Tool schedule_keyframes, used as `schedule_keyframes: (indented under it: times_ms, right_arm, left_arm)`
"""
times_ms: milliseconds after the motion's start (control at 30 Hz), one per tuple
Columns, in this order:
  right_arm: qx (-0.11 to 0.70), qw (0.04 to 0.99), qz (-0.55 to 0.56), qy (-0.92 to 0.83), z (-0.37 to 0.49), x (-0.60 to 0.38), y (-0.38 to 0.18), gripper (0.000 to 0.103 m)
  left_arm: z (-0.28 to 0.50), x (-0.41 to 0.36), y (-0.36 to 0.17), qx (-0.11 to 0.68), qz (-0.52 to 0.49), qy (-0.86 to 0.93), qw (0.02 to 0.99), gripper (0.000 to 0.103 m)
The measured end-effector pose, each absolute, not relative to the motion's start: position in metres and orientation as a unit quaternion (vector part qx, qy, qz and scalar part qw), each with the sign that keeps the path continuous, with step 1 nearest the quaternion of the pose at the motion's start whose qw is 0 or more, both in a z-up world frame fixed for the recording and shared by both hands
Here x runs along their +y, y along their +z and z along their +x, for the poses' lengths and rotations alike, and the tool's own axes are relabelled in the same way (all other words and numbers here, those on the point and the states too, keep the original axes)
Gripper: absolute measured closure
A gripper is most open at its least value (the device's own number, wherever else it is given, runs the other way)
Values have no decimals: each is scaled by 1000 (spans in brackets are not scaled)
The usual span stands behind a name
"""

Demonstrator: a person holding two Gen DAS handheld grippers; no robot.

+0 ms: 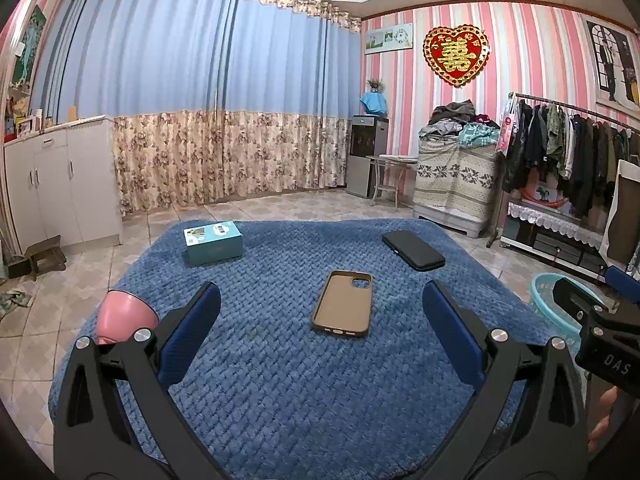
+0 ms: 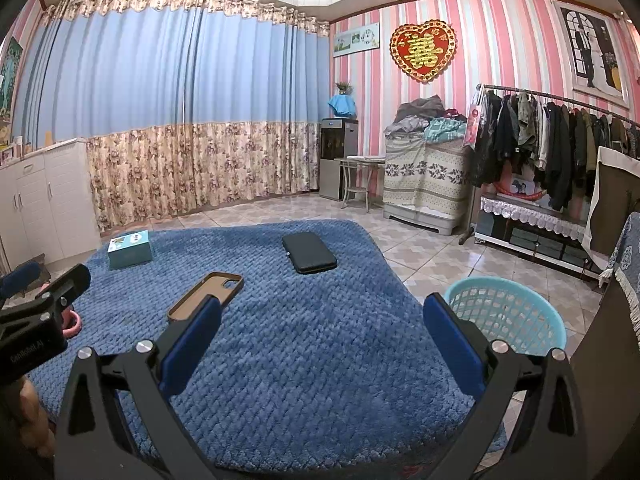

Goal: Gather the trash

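On the blue textured blanket [image 1: 280,380] lie a brown phone case [image 1: 343,303], inside up, a black flat case [image 1: 413,250] at the far right and a teal box [image 1: 213,243] at the far left. My left gripper [image 1: 322,308] is open and empty, hovering above the blanket just short of the brown phone case. My right gripper [image 2: 322,320] is open and empty over the blanket's right part; the brown phone case [image 2: 208,294] lies by its left finger. A light blue basket [image 2: 508,314] stands on the floor right of the blanket.
A pink cup-like object [image 1: 122,314] sits at the blanket's left edge. White cabinets [image 1: 60,184] stand at the left, a water dispenser [image 1: 366,156] and small table at the back. A covered box and a clothes rack [image 2: 560,140] line the right wall.
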State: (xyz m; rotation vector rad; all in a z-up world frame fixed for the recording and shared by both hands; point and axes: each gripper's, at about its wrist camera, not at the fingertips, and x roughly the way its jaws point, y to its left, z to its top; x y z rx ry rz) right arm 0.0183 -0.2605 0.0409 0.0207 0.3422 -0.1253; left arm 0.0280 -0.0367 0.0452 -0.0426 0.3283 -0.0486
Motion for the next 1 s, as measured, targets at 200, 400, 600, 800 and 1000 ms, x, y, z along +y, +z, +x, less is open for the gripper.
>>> schedule_keyframes:
  times_ms: [200, 400, 600, 800, 1000]
  right_arm:
    - [170, 983, 9, -64, 18, -260, 40, 4]
    - [171, 983, 9, -64, 18, -261, 40, 4]
    - [170, 983, 9, -64, 18, -262, 40, 4]
    - [170, 983, 9, -63, 17, -262, 39, 4]
    - [169, 984, 9, -64, 17, -262, 39, 4]
  left_arm:
    - [28, -37, 45, 165, -20, -25, 986, 5]
    - [27, -38, 45, 164, -21, -25, 986, 5]
    - [27, -38, 44, 165, -20, -26, 986, 5]
    - [27, -38, 45, 164, -19, -26, 986, 5]
    - [27, -37, 45, 165, -19, -26, 986, 5]
